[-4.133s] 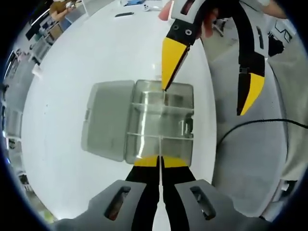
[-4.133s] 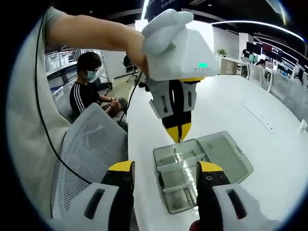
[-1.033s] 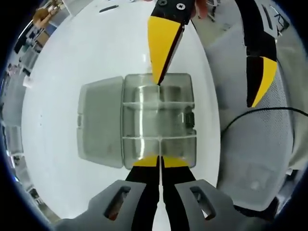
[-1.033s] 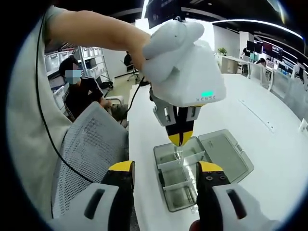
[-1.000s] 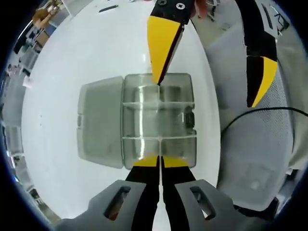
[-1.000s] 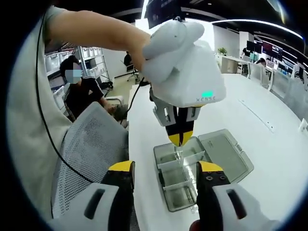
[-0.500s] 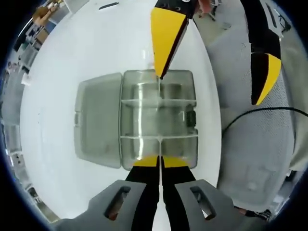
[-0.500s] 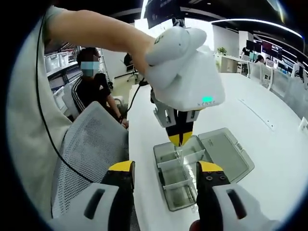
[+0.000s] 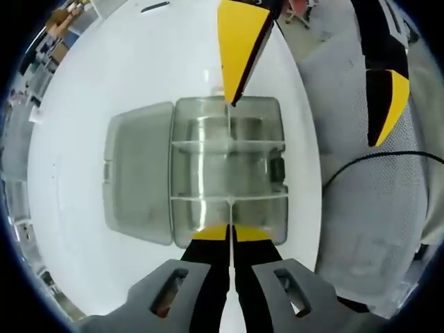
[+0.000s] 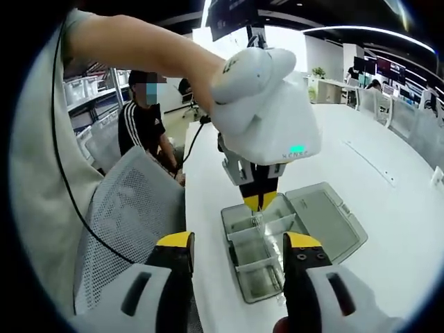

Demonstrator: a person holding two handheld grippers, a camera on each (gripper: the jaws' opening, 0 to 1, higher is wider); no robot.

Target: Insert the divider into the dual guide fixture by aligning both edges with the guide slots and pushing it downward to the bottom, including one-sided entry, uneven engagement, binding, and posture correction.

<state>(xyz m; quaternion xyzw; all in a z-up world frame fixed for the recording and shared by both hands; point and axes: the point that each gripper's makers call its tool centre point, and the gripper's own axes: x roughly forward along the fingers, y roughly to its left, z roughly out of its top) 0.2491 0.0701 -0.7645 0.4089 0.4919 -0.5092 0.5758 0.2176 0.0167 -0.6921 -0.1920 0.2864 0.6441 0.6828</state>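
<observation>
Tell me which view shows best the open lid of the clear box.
The left gripper view: the lid lies flat beside the box, seen whole from above. The right gripper view shows the lid smaller and at a slant, on the white table.
</observation>
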